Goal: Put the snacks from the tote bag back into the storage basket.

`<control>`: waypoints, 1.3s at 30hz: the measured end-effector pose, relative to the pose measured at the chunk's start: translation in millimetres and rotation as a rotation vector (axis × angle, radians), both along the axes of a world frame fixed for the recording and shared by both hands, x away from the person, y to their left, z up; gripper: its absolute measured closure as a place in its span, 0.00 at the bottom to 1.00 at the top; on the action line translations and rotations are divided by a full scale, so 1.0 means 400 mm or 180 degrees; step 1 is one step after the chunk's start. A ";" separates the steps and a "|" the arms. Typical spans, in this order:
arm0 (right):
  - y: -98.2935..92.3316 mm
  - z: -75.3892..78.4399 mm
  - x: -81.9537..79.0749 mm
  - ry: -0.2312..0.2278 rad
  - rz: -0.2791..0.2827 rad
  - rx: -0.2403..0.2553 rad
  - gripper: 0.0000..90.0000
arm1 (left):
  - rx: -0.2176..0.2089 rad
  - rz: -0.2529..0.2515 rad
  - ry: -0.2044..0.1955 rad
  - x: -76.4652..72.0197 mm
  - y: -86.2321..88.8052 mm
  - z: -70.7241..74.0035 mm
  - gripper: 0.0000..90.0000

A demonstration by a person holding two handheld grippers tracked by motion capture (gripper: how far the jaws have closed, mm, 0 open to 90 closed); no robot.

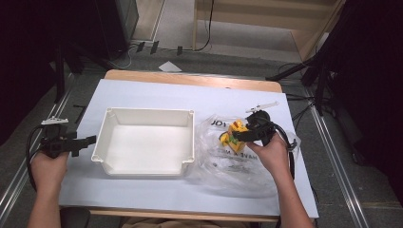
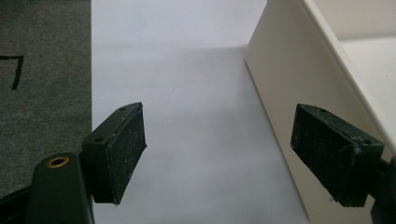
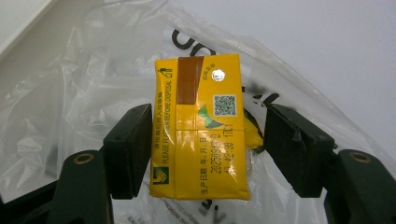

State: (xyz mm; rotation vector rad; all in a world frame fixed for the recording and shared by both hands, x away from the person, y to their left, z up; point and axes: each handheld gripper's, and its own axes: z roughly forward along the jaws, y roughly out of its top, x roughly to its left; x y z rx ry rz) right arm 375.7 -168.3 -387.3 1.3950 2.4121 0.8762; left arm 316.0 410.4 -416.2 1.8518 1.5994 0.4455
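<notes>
Both matte black two-jaw grippers, left gripper [image 1: 90, 139] and right gripper [image 1: 236, 135], have blocky rectangular pads [image 2: 122, 149], a brass-ringed screw hole on each jaw arm, small white top plates and looping black cables. The forearms are bare.

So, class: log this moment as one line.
left gripper: open, idle by bin | right gripper: open around yellow carton, left pad touching | carton on plastic bag

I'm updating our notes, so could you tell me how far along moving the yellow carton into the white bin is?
Nothing is done yet: the white bin holds nothing. In hand: the right gripper straddles the yellow carton on the plastic bag, one jaw touching, the other apart. Left: gripping, lifting and placing it. The left gripper waits open beside the bin.
</notes>
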 end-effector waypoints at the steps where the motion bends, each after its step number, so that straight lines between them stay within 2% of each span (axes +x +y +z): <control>1: 0.000 0.000 0.000 0.0000 0.0000 0.0000 0.39 | 0.0001 -0.0001 0.0000 0.000 0.000 0.000 0.21; 19: 0.014 -0.031 0.006 0.0035 0.0029 -0.0064 0.48 | 0.0005 -0.0019 0.0008 0.001 0.000 -0.003 0.21; 28: 0.017 -0.029 0.004 0.0031 0.0059 -0.0091 0.54 | 0.0002 -0.0021 0.0010 0.002 0.000 -0.003 0.21; 30: 0.019 -0.027 0.001 -0.0019 0.0076 -0.0168 0.55 | 0.0006 -0.0023 0.0011 0.002 0.000 -0.004 0.21; 39: 0.016 -0.025 0.002 -0.0023 0.0106 -0.0177 0.56 | 0.0011 -0.0019 0.0018 0.002 0.001 -0.004 0.21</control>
